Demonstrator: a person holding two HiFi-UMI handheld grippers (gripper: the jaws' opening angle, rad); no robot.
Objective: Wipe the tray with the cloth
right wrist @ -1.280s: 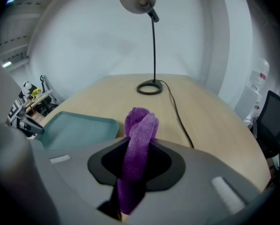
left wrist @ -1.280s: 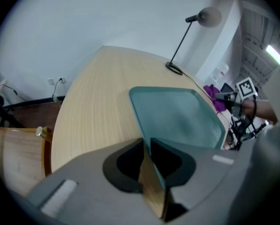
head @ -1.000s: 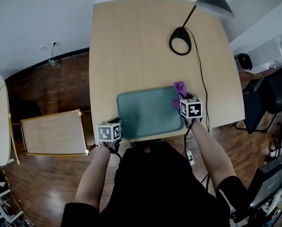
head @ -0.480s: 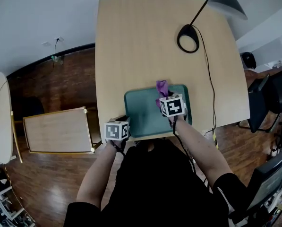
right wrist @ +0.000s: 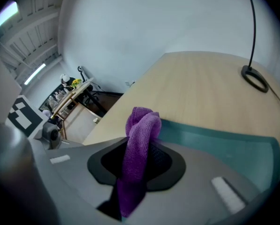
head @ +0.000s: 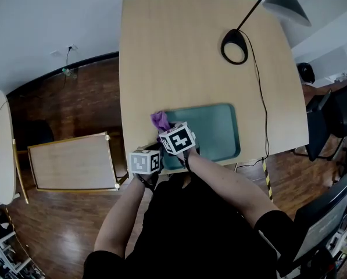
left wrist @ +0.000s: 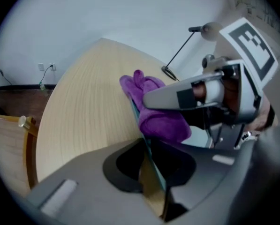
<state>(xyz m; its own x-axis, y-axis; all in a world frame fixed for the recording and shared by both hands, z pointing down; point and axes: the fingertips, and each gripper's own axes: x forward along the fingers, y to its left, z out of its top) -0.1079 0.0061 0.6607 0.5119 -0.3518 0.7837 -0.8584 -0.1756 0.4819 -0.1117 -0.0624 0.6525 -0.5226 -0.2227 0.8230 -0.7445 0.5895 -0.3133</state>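
A teal tray (head: pixel 211 129) lies at the near edge of the wooden table (head: pixel 173 57). My right gripper (head: pixel 165 130) is shut on a purple cloth (head: pixel 159 120) at the tray's left end; in the right gripper view the cloth (right wrist: pixel 140 130) hangs bunched between the jaws of the gripper (right wrist: pixel 136 170) over the tray (right wrist: pixel 224 149). My left gripper (head: pixel 157 156) stands at the tray's near left corner. In the left gripper view its jaws (left wrist: pixel 148 159) have just been opening. The tray's rim (left wrist: pixel 155 173) runs between them with a gap beside it.
A black desk lamp stands on its ring base (head: pixel 233 46) at the table's far right, and its cable (head: pixel 260 97) runs down the right side past the tray. A wooden framed board (head: pixel 71 163) stands on the floor at left. An office chair (head: pixel 330 115) is at right.
My right gripper has swept the purple cloth across the tray from its right end to its left end. The left gripper has stayed at the near left corner.
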